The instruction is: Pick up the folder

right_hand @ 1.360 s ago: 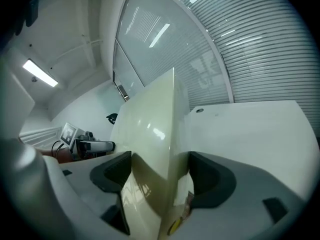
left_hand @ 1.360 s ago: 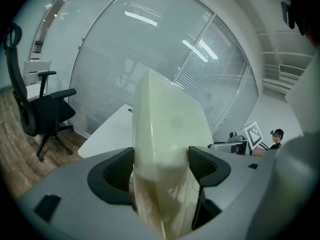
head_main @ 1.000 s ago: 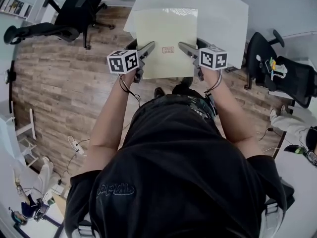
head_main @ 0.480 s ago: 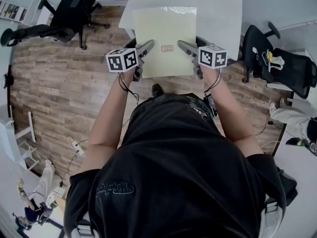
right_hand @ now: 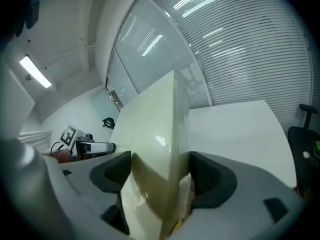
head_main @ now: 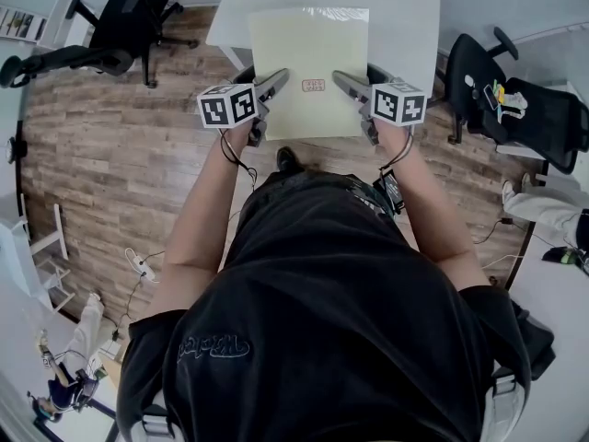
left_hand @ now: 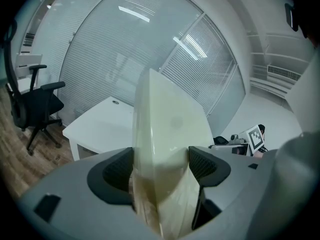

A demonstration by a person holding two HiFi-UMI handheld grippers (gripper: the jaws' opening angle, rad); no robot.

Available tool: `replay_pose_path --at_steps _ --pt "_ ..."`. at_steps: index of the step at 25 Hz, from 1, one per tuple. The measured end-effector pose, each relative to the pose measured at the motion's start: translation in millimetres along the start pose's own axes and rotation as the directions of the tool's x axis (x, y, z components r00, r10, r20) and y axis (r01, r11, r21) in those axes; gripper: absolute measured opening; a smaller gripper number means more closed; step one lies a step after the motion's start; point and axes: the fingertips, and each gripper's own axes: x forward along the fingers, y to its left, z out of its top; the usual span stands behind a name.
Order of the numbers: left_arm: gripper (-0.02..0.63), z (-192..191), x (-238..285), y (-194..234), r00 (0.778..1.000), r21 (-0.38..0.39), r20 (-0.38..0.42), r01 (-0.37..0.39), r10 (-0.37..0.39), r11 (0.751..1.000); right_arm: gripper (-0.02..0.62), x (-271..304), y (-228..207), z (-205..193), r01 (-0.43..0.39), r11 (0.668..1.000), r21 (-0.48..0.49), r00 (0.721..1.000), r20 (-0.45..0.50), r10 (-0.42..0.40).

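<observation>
Pale yellow folder (head_main: 308,63) held in the air over the near edge of the white tabletop (head_main: 405,17); left gripper (head_main: 276,83) fingers clamp its left side; right gripper (head_main: 342,83) fingers clamp its right side.

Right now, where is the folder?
In the head view the folder is top centre, clamped at its side edges by the left gripper and right gripper, above the white table.

Black T-shirt (head_main: 340,320), grey left claw (head_main: 276,82) and right claw (head_main: 342,82).
</observation>
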Motion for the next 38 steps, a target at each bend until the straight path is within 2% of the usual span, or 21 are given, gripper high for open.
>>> replay_pose_path --at_steps 4,11,23,30,38 --pt "0.353 -17 14 -35 1.000 0.014 0.001 -0.010 0.010 1.000 0.354 -32 -23 -11 -0.010 1.000 0.000 1.000 0.011 0.010" --pt "0.353 -47 9 -76 1.000 0.009 0.018 -0.025 0.025 1.000 0.354 -75 -30 -34 -0.030 1.000 -0.007 0.999 0.012 0.030" --pt "0.353 -107 -28 -150 0.997 0.017 0.060 -0.055 0.053 0.998 0.353 -156 -14 -82 -0.063 0.997 -0.040 0.997 0.032 0.064" --pt "0.353 -134 -41 -166 0.996 0.022 0.062 -0.058 0.057 0.998 0.353 -176 -9 -107 -0.070 0.996 -0.048 0.997 0.031 0.071" --pt "0.353 -143 -46 -171 0.996 -0.006 0.068 -0.054 0.055 0.998 0.353 -183 -5 -112 -0.075 0.996 -0.048 0.997 0.028 0.076"
